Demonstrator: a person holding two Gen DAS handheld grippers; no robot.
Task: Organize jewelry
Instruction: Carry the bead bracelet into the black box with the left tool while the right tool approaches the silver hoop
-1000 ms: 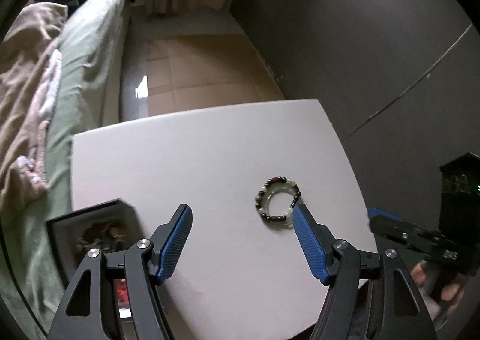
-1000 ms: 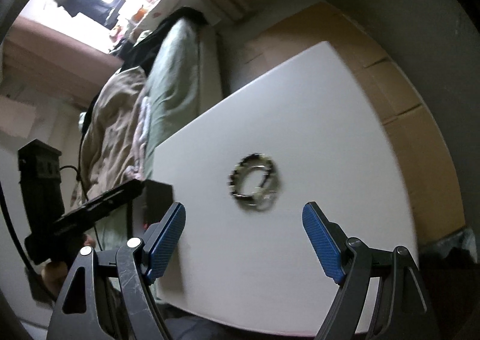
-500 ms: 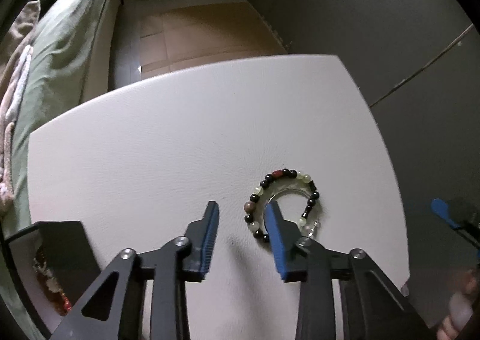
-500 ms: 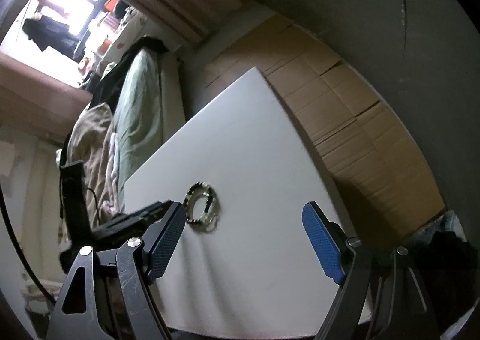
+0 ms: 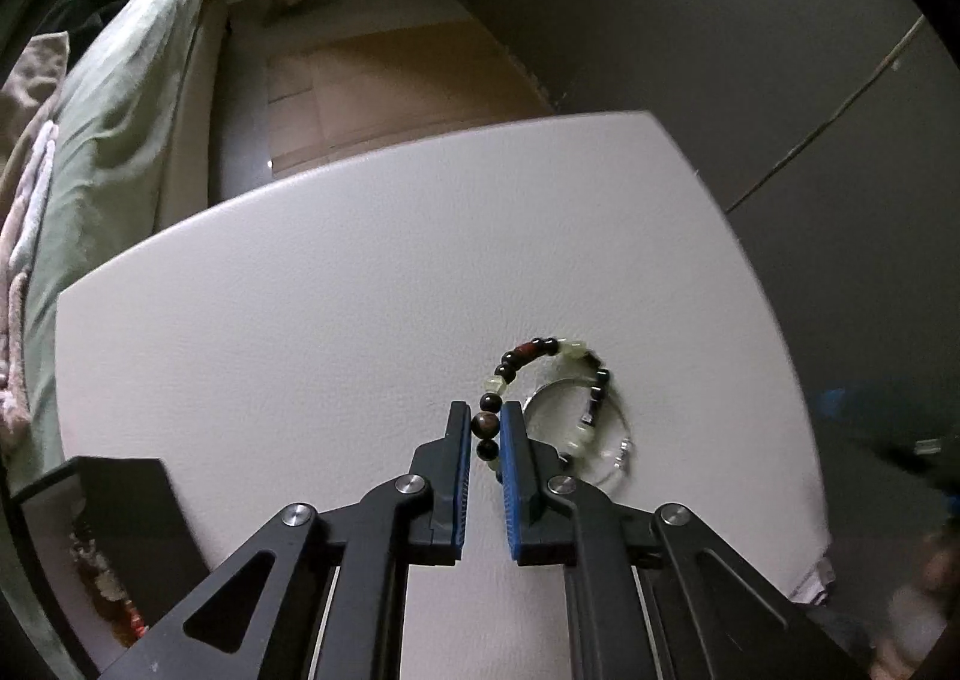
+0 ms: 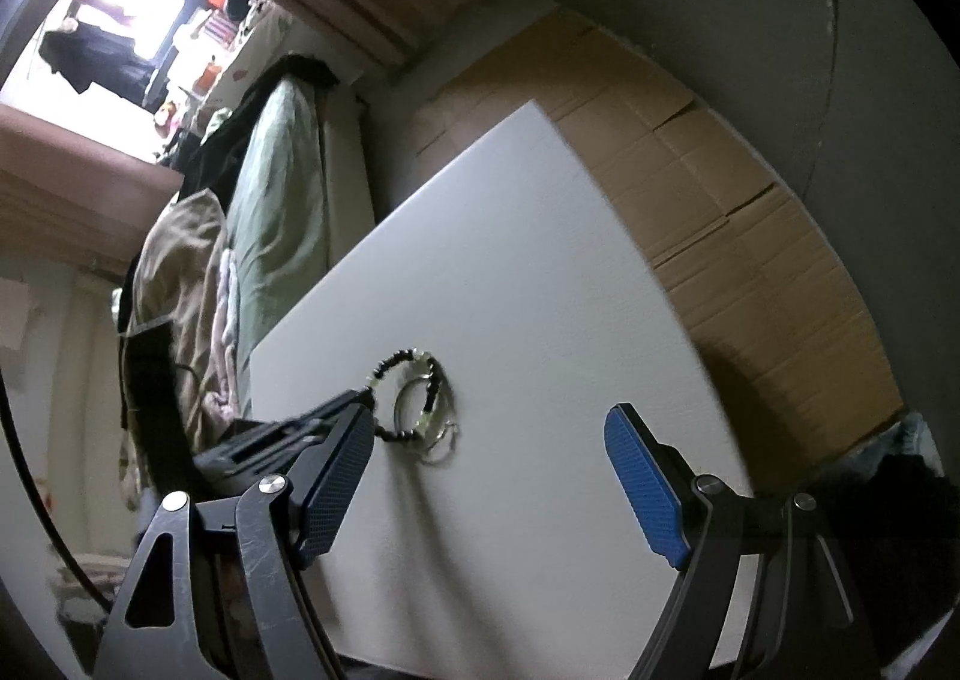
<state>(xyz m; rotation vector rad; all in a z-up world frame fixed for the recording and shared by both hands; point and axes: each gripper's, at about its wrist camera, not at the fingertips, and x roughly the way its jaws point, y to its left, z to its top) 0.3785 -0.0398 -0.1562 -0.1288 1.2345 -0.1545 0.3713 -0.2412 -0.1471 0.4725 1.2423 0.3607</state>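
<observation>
Left wrist view: my left claw point(image 5: 485, 427) is closing on the beaded bracelet point(image 5: 543, 380), brown bead between its pads. Being light, limp and slippery-beaded, it is probably going to dangle. My right claw point(image 6: 486, 476) is hanging wide, holding nothing.

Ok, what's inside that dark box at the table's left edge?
The dark box shows only a sliver of its inside: a jumble of reddish and pale beaded pieces. Its near wall and the frame edge hide the rest.
</observation>
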